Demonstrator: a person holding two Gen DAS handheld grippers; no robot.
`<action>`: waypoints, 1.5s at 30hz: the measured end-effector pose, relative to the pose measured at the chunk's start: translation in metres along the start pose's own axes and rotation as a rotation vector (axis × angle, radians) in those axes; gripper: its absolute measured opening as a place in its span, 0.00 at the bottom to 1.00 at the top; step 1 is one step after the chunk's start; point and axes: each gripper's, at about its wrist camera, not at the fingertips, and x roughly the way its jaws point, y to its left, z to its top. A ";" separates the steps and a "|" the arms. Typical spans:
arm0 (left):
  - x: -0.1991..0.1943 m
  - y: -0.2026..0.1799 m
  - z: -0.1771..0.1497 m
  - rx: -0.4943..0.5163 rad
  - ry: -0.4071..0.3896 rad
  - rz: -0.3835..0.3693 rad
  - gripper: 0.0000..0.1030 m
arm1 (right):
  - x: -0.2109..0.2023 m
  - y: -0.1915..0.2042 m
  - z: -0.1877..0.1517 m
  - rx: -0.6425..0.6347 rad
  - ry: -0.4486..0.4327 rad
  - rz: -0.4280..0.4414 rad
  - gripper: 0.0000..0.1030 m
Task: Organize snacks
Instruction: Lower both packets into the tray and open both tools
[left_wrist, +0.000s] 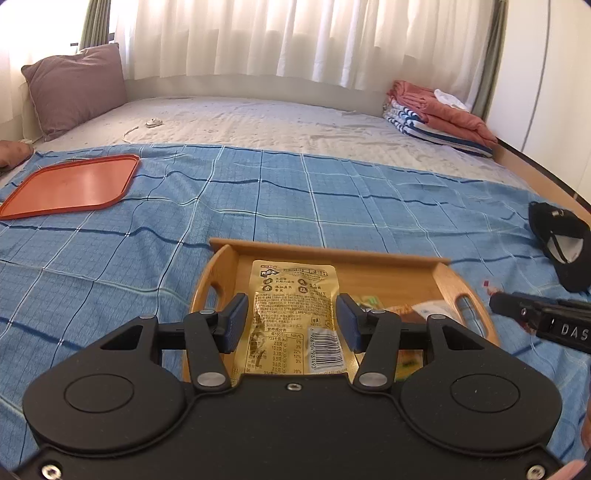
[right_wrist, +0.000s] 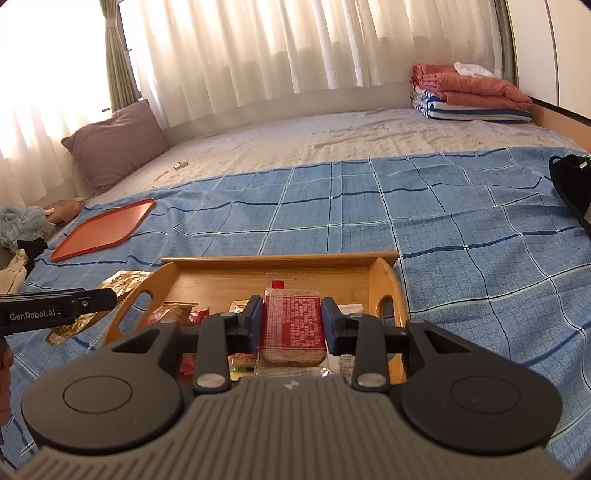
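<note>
My left gripper (left_wrist: 291, 314) is shut on a gold snack packet (left_wrist: 295, 291), its blue pads pressing both sides, above a wooden tray (left_wrist: 332, 253). In the right wrist view the same gold packet (right_wrist: 122, 280) hangs from that left gripper (right_wrist: 92, 301), left of the wooden tray (right_wrist: 280, 260). My right gripper (right_wrist: 292, 317) is shut on a red snack packet (right_wrist: 293, 325) over the tray, and it shows at the right edge of the left wrist view (left_wrist: 517, 310). More snack packets (right_wrist: 173, 314) lie in the tray. A flat orange tray (left_wrist: 74, 184) lies bare at the far left.
Everything rests on a blue checked cloth (left_wrist: 295, 192) spread over a bed. A black cap (left_wrist: 561, 247) lies to the right. Folded blankets (left_wrist: 436, 118) sit at the far right corner and a purple pillow (left_wrist: 77, 85) at the far left.
</note>
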 end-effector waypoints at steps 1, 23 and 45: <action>0.005 0.000 0.004 -0.004 0.007 -0.003 0.49 | 0.005 0.000 0.003 0.002 0.009 -0.004 0.38; 0.116 -0.019 0.038 0.002 0.092 0.048 0.49 | 0.109 -0.001 0.031 0.019 0.118 -0.067 0.38; 0.168 -0.012 0.017 0.034 0.126 0.104 0.52 | 0.168 -0.010 0.006 0.014 0.176 -0.127 0.38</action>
